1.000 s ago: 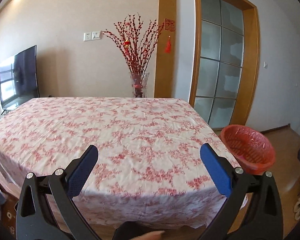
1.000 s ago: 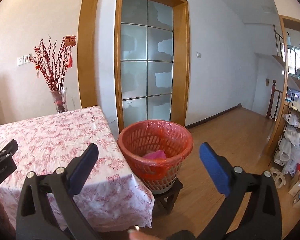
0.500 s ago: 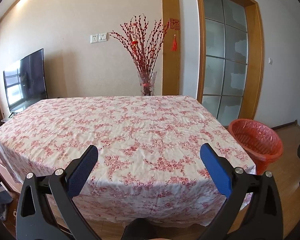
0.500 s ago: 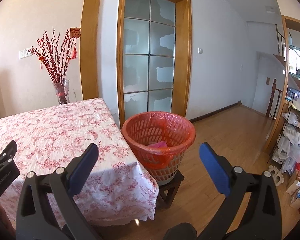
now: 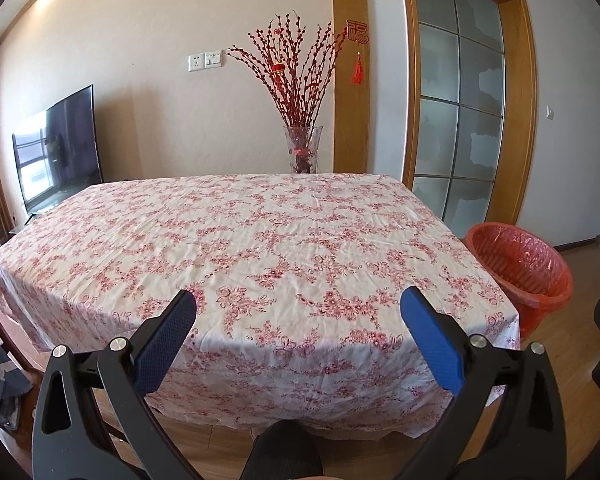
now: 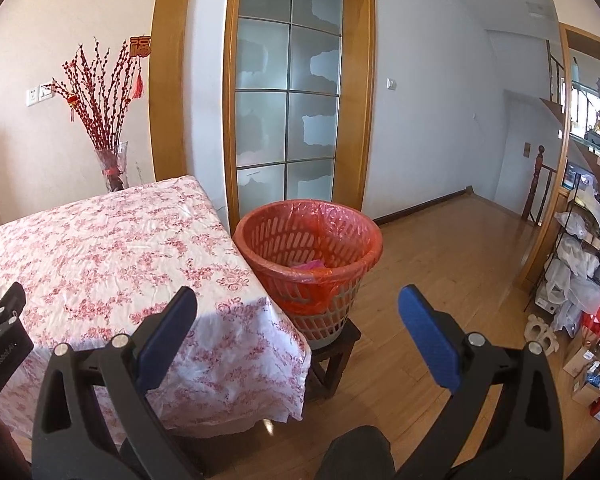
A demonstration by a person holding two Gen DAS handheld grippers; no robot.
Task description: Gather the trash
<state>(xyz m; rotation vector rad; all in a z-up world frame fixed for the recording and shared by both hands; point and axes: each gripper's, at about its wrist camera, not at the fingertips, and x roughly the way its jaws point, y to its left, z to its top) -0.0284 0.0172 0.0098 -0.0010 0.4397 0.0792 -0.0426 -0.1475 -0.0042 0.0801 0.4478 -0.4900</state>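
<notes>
Now farther back, table (image 5: 260, 240) smaller, fingers (image 5: 432, 340) apart

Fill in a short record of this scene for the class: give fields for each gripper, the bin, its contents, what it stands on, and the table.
left gripper: open, holding nothing
right gripper: open, holding nothing
bin: orange basket with a red liner, upright, beside the table's corner
bin contents: pink item at the bottom; the rest is hidden
bin support: small dark stool
table: covered by a floral cloth, no trash visible on it
behind table: vase of red branches
</notes>
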